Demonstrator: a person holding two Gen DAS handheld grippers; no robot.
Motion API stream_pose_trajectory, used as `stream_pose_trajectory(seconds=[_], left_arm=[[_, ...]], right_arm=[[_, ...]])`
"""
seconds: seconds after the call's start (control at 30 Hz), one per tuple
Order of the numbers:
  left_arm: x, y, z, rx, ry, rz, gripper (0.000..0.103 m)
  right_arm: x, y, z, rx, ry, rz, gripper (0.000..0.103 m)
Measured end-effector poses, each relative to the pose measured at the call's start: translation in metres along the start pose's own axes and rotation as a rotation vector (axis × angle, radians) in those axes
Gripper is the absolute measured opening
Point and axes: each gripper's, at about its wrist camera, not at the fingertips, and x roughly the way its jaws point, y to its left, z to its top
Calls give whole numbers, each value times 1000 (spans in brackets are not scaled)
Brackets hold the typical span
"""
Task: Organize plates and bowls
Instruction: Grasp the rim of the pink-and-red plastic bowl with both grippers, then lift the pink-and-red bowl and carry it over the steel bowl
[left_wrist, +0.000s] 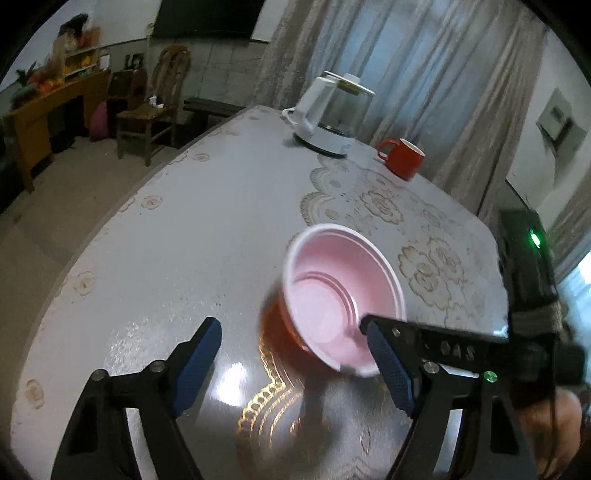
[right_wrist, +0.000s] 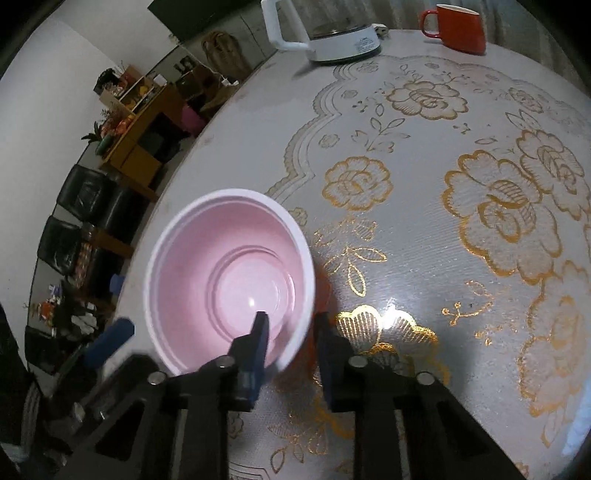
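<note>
A bowl (right_wrist: 221, 280), pink inside and red outside with a white rim, sits tilted low over the table near its left edge. My right gripper (right_wrist: 293, 347) is shut on the bowl's near rim, one finger inside and one outside. In the left wrist view the same bowl (left_wrist: 332, 288) lies between and just beyond my left gripper (left_wrist: 295, 365), which is open with nothing held. Its right pad (left_wrist: 391, 369) is close to the bowl's rim. The right gripper's arm (left_wrist: 436, 341) reaches in from the right. Whether the bowl's base touches the table I cannot tell.
A flower-patterned table (right_wrist: 424, 240) carries a white and glass kettle (right_wrist: 332, 33) and a red mug (right_wrist: 461, 27) at its far end. In the left wrist view a wooden chair (left_wrist: 155, 107) and a desk stand beyond the table's left edge, and curtains hang behind.
</note>
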Motion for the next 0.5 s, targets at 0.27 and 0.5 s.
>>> stream_pose_trajectory(seconds=[0.27, 0.5], left_arm=[[34, -9, 3, 100, 69, 78, 30], [35, -17, -14, 174, 105, 114, 17]], right_arm=[[2, -5, -2, -10, 1, -8, 12], [-7, 1, -12, -27, -8, -15, 12]])
